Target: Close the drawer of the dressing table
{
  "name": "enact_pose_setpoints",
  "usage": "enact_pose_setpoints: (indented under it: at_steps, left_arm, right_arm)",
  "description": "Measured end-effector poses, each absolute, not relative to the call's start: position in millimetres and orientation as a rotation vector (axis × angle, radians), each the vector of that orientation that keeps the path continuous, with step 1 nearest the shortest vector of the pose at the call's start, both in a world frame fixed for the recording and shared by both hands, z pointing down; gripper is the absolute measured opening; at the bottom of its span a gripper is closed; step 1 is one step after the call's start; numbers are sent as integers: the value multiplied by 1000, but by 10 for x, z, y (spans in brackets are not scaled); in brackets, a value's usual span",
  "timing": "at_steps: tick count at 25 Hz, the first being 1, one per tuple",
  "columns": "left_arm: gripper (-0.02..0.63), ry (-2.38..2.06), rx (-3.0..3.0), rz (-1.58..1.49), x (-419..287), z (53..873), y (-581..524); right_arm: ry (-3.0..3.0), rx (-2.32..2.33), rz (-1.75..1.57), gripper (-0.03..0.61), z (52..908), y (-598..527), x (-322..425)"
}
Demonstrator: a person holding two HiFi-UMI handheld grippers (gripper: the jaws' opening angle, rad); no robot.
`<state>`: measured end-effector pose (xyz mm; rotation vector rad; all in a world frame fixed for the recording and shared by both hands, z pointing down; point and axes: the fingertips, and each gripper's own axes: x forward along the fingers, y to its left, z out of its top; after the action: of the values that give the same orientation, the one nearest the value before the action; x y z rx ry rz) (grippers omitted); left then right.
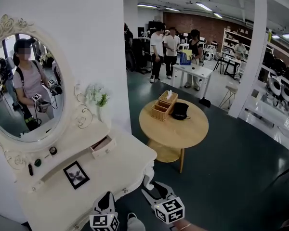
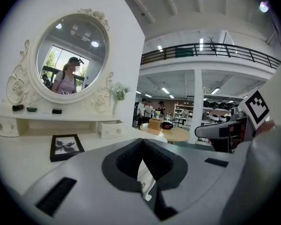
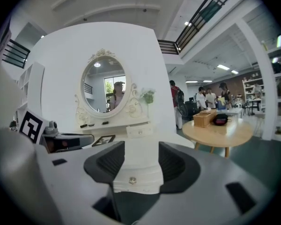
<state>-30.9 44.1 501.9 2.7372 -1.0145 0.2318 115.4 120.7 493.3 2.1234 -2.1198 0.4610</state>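
The left hand-held gripper (image 2: pixel 141 144), grey with black pads, has its jaws brought together at the tips with nothing between them. It is poised at the front of the white dressing table's tabletop (image 1: pixel 120 170). Beside it, the right hand-held gripper (image 3: pixel 141 146) has its jaws spread wide and empty, framing the table's front edge and a small knob (image 3: pixel 132 180). A black-framed picture (image 1: pixel 76 174) lies on the tabletop. Farther back, at the right end of the low shelf under the mirror, the small white drawer (image 1: pixel 103 147) juts out, partly open and well apart from both grippers. Above it the oval mirror in its ornate white frame (image 1: pixel 26 88) reflects the person. Beyond, a round wooden table (image 1: pixel 176 129) carries a slatted wooden box (image 1: pixel 164 105) and a black bag-like object (image 1: pixel 179 110). A group of people (image 1: pixel 171 52) stands in the distance.
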Motion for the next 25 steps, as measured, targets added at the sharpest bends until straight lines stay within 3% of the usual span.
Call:
enact_pose_setpoints:
  at_steps: [13, 25]
  left_arm:
    - [0, -946, 2752, 236, -22, 5009, -907]
    - [0, -945, 2729, 233, -32, 5122, -1326]
  right_arm:
    - [-2078, 2159, 464, 215, 4896, -136, 1367]
    - [-2067, 2115, 453, 194, 5019, -684, 1333]
